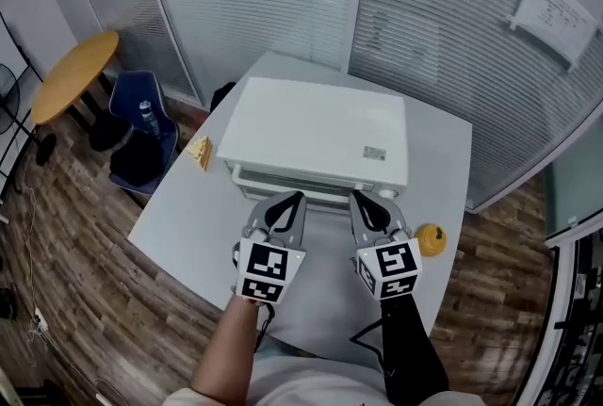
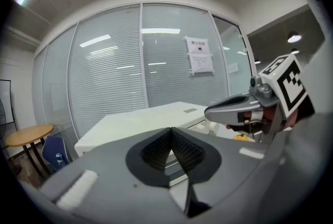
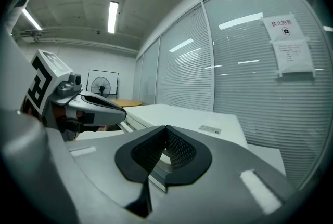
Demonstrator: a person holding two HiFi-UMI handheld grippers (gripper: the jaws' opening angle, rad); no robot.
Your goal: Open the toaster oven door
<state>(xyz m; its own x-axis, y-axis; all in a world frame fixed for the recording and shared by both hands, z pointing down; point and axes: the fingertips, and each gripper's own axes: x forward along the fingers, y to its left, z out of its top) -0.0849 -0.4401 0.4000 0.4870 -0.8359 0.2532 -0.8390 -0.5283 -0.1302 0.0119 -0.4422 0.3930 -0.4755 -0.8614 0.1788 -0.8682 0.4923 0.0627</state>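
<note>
A white toaster oven sits on a pale grey table, its front facing me and its door closed. The door's handle bar runs along the near lower edge. My left gripper and right gripper hover side by side just in front of that handle, tips pointing at it. Both are shut, fingertips meeting, with nothing between them. The left gripper view looks past the shut left gripper to the oven and the right gripper. The right gripper view has the right gripper before the oven.
A yellow wedge-shaped item lies on the table left of the oven, and a small orange-yellow object lies to its right. Glass walls with blinds stand behind. A round wooden table and a blue chair are at the far left.
</note>
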